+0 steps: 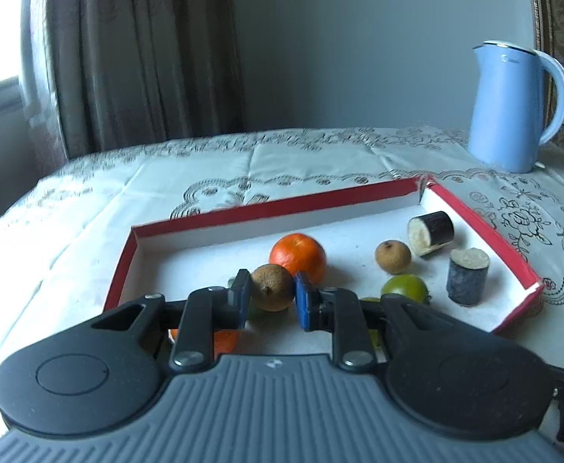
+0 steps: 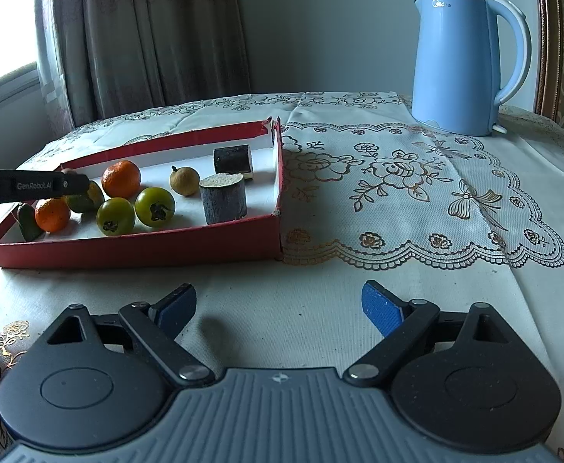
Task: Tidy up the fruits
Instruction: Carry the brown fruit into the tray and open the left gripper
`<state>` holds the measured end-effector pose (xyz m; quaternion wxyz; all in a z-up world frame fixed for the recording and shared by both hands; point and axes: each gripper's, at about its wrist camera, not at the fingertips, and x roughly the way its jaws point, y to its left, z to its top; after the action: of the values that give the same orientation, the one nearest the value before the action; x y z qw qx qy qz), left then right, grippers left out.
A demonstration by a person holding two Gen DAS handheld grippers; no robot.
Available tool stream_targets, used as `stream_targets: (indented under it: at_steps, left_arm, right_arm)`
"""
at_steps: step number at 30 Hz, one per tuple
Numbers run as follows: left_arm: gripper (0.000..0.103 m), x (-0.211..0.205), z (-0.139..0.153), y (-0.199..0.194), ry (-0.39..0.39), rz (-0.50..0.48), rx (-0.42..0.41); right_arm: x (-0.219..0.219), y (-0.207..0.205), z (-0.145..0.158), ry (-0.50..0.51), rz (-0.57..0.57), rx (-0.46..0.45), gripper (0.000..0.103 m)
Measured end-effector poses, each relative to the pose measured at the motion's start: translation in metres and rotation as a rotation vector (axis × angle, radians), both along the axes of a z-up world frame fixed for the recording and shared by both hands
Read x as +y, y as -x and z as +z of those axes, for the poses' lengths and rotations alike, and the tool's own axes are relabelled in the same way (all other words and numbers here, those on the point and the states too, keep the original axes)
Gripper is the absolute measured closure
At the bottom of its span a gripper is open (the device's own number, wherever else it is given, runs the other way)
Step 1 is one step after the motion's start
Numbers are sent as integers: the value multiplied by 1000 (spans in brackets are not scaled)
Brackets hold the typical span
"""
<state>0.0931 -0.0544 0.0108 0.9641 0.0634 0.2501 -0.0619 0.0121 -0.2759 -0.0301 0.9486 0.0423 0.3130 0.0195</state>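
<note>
Left gripper [image 1: 272, 295] clamped tight on small brown fruit [image 1: 272, 287], held over red box [image 1: 220, 219]; step in hand judged as placing this fruit among its kind; matching brown fruit [image 1: 393, 256] lies further right in box, beside cut cane pieces [image 1: 468, 276]; oranges [image 1: 298, 256] and green fruits [image 1: 404, 289] lie between; next move calls for carrying across without knocking those, then releasing; right gripper [image 2: 280, 308] wide open, empty, hovering over tablecloth [image 2: 397, 177], well apart from box.
</note>
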Motion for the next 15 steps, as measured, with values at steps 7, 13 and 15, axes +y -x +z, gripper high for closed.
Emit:
stream_targets:
  at_steps: [7,13,15]
  left_arm:
    - [81,-2,-6,-5,-2,-4,18]
    - [81,0,-4,6,31,-20,36]
    - [81,2,-4,9,41,-23,43]
  right_arm:
    - [1,0,0,5,1,2,9]
    - [1,0,0,7,1,2,9]
    - [1,0,0,9,2,3,9]
